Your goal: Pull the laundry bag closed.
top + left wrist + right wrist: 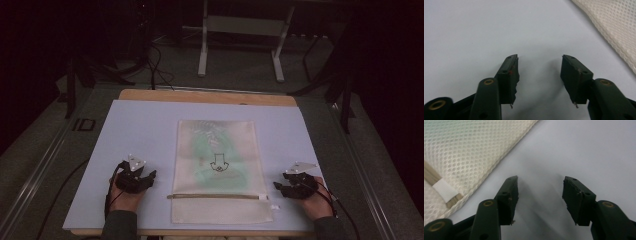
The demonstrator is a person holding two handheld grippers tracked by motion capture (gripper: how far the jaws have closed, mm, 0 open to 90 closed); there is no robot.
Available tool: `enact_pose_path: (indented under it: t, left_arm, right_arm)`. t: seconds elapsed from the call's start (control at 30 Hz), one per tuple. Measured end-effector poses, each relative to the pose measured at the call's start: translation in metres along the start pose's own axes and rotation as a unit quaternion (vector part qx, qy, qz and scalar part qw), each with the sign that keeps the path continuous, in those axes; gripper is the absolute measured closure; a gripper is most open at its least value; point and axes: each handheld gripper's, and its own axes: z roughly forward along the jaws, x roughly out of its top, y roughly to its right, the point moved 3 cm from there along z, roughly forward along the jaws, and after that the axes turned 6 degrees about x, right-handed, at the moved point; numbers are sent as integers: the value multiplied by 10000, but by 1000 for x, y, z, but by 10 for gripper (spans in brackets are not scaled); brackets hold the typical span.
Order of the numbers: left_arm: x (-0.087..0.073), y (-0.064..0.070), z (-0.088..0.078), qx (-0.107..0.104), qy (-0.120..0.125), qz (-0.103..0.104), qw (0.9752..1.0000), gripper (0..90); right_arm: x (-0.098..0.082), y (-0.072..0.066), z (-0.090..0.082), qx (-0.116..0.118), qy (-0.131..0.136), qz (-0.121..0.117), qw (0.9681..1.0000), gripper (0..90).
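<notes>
A wooden table [210, 95] is being covered almost wholly by a pale blue mat [135, 130], with a strip of bare wood being left along the far edge. On the middle of the mat a cream mesh bag [220, 170] is being laid flat, its long side running away from the person; a green garment [212, 155] with a small dark print is being seen through the mesh. Near the bag's close end a zipper [217, 196] is being run straight across, with a white pull tab [264, 199] lying at its right end.

The bag is being flanked by the two tools, each well apart from it and resting on the mat. The left gripper [152, 175] is being held at the bag's left side; in the left gripper view its jaws are being kept spread wide over bare mat, with nothing between them, and the bag's mesh edge [614, 32] is being shown at the upper right. The right gripper [276, 187] is being held at the bag's right side, near the zipper's end; in the right gripper view its jaws are likewise being kept spread and empty, with the mesh [474, 150] and the white tab [445, 191] being shown at the left.
</notes>
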Motion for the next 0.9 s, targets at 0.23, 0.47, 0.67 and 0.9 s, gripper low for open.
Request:
enact_pose_path:
  t: [0.23,0.47,0.67,0.9]
  left_arm:
    - [1,0,-2,-170,-6,-46,9998,521]
    - [1,-3,-3,-304,6,-56,9995,549]
    - [2,-2,-3,-365,62,-22,9993,543]
    - [2,-1,-5,-354,85,-8,9993,529]
  right_arm:
    - [1,-5,-1,153,-147,-215,9995,501]
    - [8,-18,-3,309,-314,-446,9980,483]
    - [12,-26,-5,391,-315,-399,9979,499]
    - [19,-36,-2,459,-378,-652,9961,506]
